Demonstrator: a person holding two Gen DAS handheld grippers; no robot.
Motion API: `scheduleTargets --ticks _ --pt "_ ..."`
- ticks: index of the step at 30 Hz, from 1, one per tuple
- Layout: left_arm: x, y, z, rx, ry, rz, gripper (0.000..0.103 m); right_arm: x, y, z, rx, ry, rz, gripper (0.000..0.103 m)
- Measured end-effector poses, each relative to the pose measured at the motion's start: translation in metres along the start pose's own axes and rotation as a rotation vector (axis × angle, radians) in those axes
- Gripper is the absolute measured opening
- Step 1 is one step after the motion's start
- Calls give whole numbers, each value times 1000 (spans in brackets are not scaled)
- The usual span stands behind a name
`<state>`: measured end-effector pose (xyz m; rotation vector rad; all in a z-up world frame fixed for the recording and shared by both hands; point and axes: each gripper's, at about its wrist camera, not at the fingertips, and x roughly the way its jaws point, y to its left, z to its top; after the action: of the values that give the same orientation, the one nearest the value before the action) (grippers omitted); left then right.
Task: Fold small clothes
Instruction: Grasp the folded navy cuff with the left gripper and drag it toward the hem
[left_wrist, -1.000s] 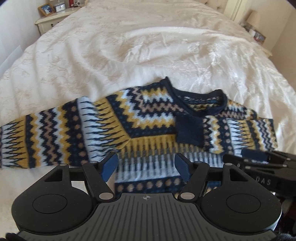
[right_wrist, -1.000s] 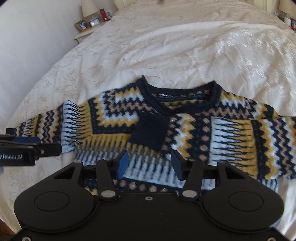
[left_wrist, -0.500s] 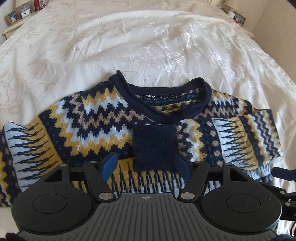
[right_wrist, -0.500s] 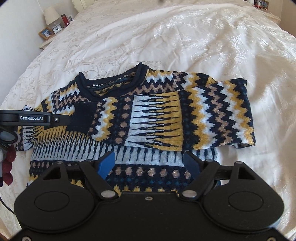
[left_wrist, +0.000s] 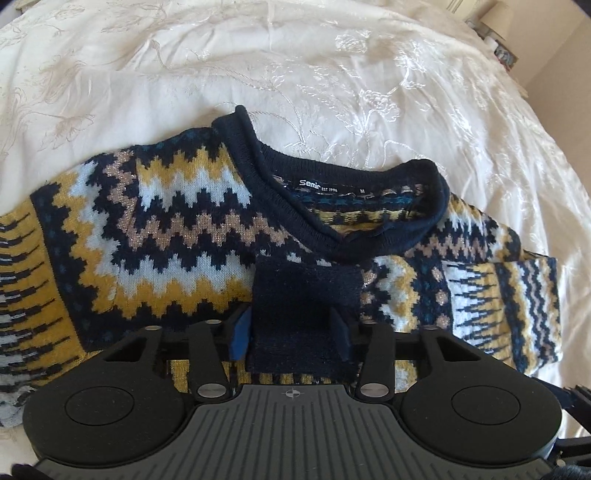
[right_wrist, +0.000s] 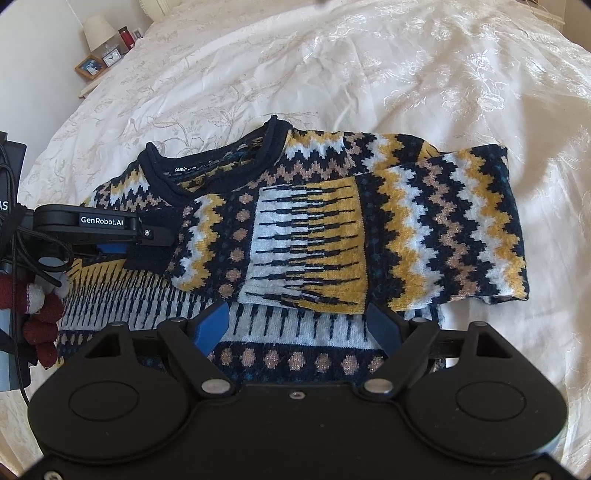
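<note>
With my left tongs (left_wrist: 291, 332) spread around the navy cuff (left_wrist: 306, 306) and my right tongs (right_wrist: 299, 325) spread just above the hem, the jumper (right_wrist: 314, 236) lies ahead on the bed (right_wrist: 369, 66); a shallow pinch could let the cuff slip and undo 1 sleeve fold.

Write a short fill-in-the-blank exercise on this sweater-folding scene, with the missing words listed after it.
1. The patterned sweater lies on a white ____.
2. The left gripper has its fingers on either side of the sweater's dark navy ____.
3. The right gripper hangs over the sweater's hem with its jaws ____.
4. The size letter on the neck label is ____.

Missing words: bedspread; cuff; open; M
</note>
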<state>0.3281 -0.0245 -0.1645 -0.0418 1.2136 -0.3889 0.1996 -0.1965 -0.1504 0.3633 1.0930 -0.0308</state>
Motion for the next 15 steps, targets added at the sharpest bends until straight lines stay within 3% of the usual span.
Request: scheduleTargets --ticks 5,15 --pt "-13 -4 -2 -3 -16 -5 9 -4 2 -5 10 2 -1 83" --pt "-102 -12 -12 19 -235 -40 8 -22 8 -9 9 -19 3 83"
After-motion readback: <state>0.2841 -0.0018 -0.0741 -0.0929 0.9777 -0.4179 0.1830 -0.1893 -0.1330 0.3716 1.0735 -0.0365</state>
